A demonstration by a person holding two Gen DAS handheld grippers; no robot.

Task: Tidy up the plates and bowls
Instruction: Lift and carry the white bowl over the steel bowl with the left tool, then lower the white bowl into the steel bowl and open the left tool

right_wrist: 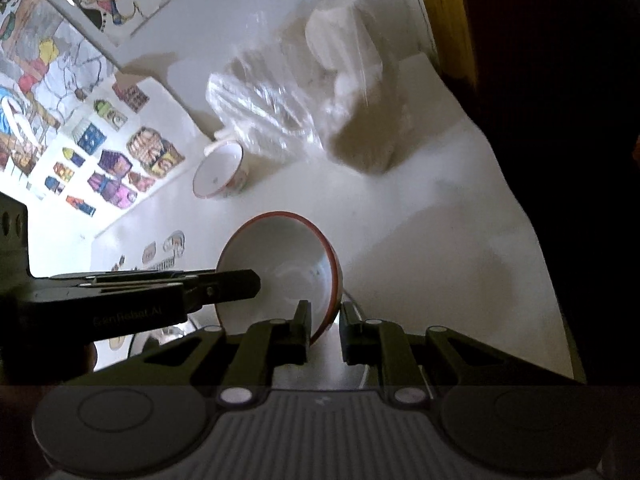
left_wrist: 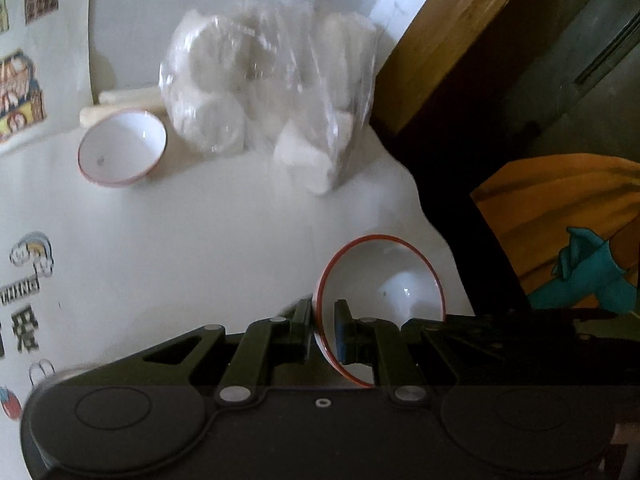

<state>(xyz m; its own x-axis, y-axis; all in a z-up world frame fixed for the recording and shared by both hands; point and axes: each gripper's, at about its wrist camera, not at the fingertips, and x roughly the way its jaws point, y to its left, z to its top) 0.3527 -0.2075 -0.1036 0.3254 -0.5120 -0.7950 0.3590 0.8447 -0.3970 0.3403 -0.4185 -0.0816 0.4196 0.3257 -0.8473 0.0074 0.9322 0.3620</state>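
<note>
Pinching one bowl [left_wrist: 380,292] rim from opposite sides, left tool [left_wrist: 323,330] and right tool [right_wrist: 325,330] hold it near the desk [left_wrist: 224,232] edge; another bowl [left_wrist: 122,146] sits well apart.

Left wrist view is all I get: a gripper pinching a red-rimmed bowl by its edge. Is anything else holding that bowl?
Observer: Yes. The right wrist view shows the right gripper shut on the red-rimmed bowl at the rim opposite the left gripper.
Operator: And the second bowl, near the plastic bag: is it plain white outside?
Observer: No. From the right wrist its outer wall shows a faint pinkish pattern.
</note>
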